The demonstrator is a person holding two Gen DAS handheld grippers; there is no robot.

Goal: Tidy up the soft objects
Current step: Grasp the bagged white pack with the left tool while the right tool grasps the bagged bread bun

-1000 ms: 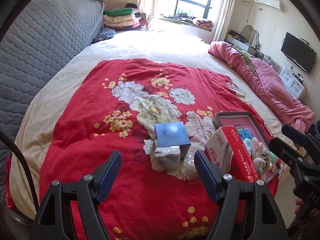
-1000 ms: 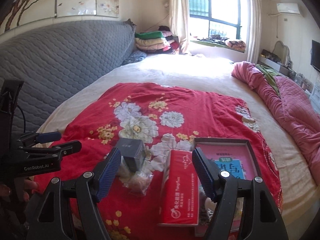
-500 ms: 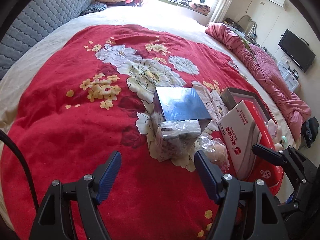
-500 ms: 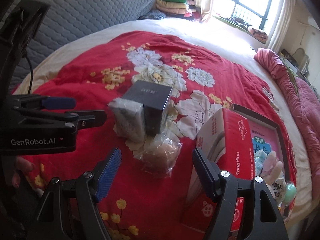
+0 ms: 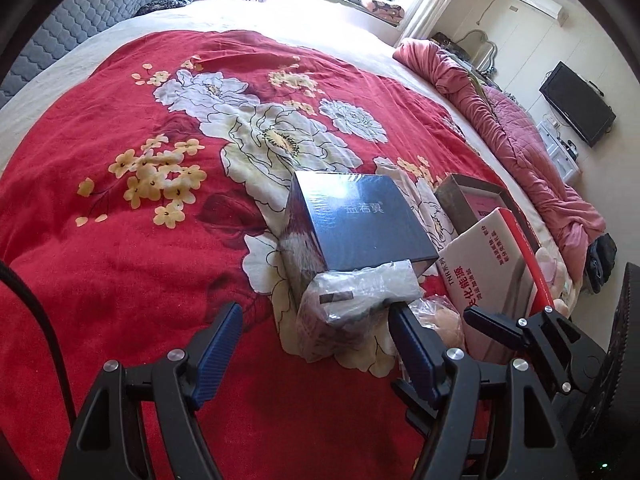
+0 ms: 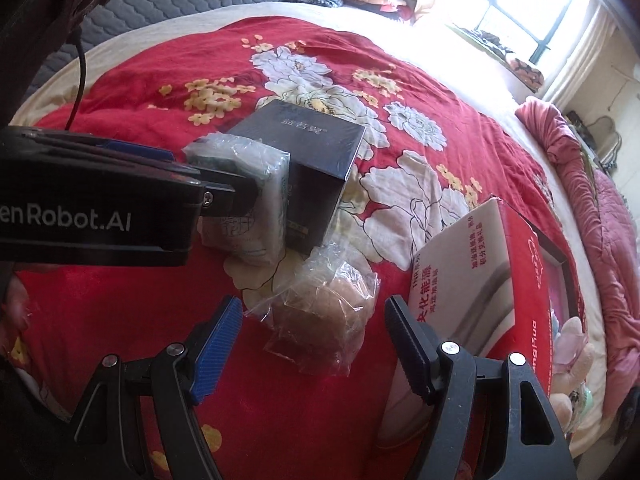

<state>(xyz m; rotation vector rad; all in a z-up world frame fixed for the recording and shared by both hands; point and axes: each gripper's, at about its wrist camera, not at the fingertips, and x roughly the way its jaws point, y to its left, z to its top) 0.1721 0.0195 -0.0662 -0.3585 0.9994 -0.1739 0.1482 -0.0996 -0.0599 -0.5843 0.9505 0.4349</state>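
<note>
Sunlit bedroom w/ a big bed; red floral bedspread (image 5: 120, 240) covers the near part, grey quilted headboard (image 5: 80, 32) at far left, crumpled pink quilt (image 5: 520, 128) along the right edge, window (image 6: 520, 12) at the far end, black TV (image 5: 576, 104) on the right wall.

Cluster of stuff sits on the spread near its right side. Dark navy glossy cardboard box (image 5: 360, 220) stands upright; touching its near face is a plastic-wrapped whitish tissue pack (image 5: 352, 316). Just right of the pack lies a clear crinkly plastic bag w/ a tan soft lump inside (image 6: 324, 312). Further right, a red-and-white tissue carton (image 6: 480, 272) stands tilted, leaning on a shallow dark-rimmed box lid w/ pink lining (image 5: 476, 200); pale plush toys (image 6: 572, 356) lie just right of the carton.

Left gripper (image 5: 316, 344) is low over the spread, fingers spread wide on either side of the wrapped tissue pack, blue pads (image 5: 216, 348) not touching it as far as I can see. Right gripper (image 6: 312, 344) is also spread wide, fingers either side of the clear bag, nothing grasped; bag sits between and just beyond the tips. Both tools are close together, right one's black finger (image 5: 492, 324) showing just beside the left's right finger
</note>
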